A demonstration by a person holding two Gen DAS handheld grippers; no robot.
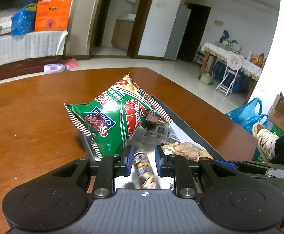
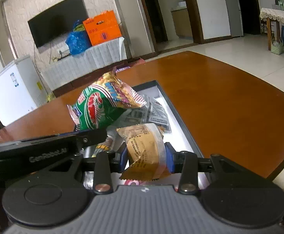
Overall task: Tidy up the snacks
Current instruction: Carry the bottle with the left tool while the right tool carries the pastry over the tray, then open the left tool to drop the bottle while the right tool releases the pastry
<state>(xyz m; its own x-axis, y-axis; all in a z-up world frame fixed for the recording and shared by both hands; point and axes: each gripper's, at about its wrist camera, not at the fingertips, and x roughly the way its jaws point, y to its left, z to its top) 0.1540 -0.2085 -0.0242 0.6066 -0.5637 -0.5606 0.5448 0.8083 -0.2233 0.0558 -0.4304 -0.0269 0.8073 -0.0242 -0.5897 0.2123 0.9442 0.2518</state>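
A dark-rimmed tray (image 1: 190,128) (image 2: 179,113) lies on the wooden table and holds several snacks. A green shrimp-chip bag (image 1: 118,117) (image 2: 95,113) leans tilted at the tray's far left. My left gripper (image 1: 144,159) is low over the tray, shut on a slim printed snack stick (image 1: 145,167) that lies lengthwise between its blue pads. My right gripper (image 2: 146,157) is shut on a tan wrapped packet (image 2: 145,148) (image 1: 190,150), pads pressing both sides. A clear packet with printed text (image 1: 161,132) (image 2: 157,113) lies behind it. The left gripper's black arm (image 2: 44,146) crosses the right wrist view.
The brown table (image 1: 34,117) (image 2: 229,101) spreads left of and beyond the tray. A person's shoe (image 1: 266,138), blue bags (image 1: 247,115) and a cardboard box (image 1: 282,117) sit off the table's right edge. A television (image 2: 58,19) and an orange box (image 2: 103,27) stand at the far wall.
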